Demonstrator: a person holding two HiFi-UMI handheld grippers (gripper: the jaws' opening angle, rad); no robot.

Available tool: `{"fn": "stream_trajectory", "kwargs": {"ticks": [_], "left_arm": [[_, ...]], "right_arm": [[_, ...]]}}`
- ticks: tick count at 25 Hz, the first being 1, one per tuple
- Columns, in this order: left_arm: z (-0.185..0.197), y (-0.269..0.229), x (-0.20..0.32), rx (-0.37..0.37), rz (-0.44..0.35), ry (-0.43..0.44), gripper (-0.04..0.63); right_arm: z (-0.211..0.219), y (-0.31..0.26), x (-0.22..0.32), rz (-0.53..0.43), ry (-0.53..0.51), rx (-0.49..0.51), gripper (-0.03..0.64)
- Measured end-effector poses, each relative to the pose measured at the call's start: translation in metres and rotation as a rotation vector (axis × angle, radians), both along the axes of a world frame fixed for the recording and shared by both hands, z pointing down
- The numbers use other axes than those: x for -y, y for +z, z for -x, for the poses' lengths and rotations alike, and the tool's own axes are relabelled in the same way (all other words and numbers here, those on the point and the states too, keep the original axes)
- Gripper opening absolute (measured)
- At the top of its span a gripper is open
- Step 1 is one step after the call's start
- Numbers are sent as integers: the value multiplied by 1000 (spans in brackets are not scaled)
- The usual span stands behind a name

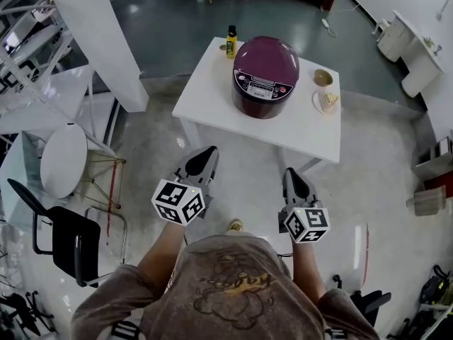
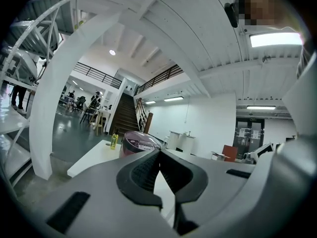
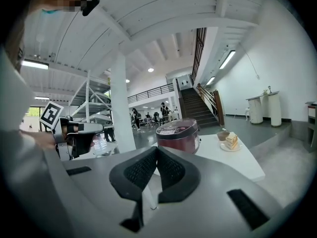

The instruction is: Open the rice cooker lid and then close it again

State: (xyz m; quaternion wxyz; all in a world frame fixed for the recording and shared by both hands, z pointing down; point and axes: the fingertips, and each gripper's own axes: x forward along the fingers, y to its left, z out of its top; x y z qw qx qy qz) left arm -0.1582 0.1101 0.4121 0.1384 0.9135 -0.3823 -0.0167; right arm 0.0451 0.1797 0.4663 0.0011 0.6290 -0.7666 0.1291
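A dark purple rice cooker stands on a white table, lid down, its control panel facing me. Both grippers hover over the floor short of the table's near edge, well apart from the cooker. My left gripper points at the table with its jaws together and nothing in them. My right gripper is likewise shut and empty. In the left gripper view the cooker shows just above the closed tips. In the right gripper view the cooker sits ahead of the closed tips.
On the table are a yellow bottle behind the cooker, a small bowl and a plate with cake to its right. A white pillar, a round side table and a black chair stand at left.
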Motion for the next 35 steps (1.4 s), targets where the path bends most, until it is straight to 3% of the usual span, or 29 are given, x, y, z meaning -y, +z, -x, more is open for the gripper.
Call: {"fn": "stream_trajectory", "kwargs": {"ticks": [13,35], "left_arm": [[-38,0,51,-13,4,-45,21],[-88,1,190,-10,3,16,21]], "right_arm": [[-42,2,60,1,-48,4,0],[-91,6,178,11,25,8,0]]}}
